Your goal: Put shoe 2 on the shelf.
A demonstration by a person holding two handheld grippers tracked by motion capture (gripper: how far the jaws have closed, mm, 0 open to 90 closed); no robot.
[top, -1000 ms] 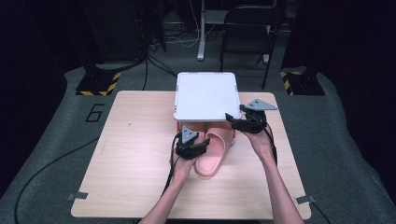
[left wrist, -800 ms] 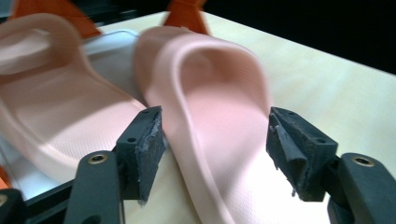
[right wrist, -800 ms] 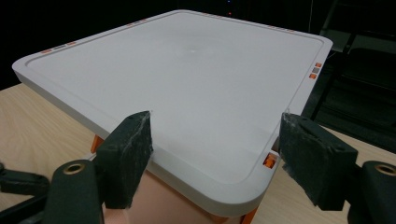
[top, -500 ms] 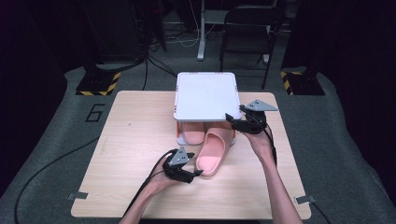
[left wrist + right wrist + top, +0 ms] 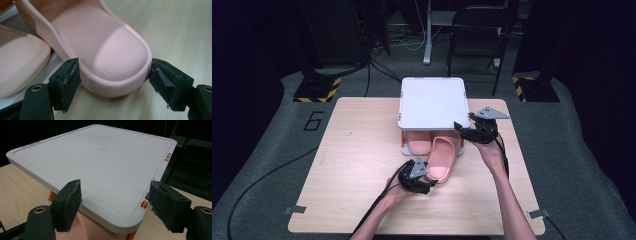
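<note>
A pink slipper (image 5: 443,157) lies slanted on the table, its toe under a white-topped rack (image 5: 432,102) with orange legs. A second pink slipper (image 5: 418,142) sits straight under the rack. My left gripper (image 5: 428,181) is at the slanted slipper's heel (image 5: 112,47). It is open, one jaw on each side of the heel, close to it or just touching. The second slipper (image 5: 17,60) lies beside it. My right gripper (image 5: 460,129) is open at the rack's front right corner. Its jaws straddle the edge of the white top (image 5: 100,157), with pink (image 5: 87,227) below.
The wooden table (image 5: 357,150) is bare on the left and along the front. A black chair (image 5: 477,25) and cables stand on the floor behind the table. The gripper cables trail off the front edge.
My left gripper has drawn back from beside the slipper's strap to its heel and now sits around it. The right gripper and both slippers have stayed where they were.
</note>
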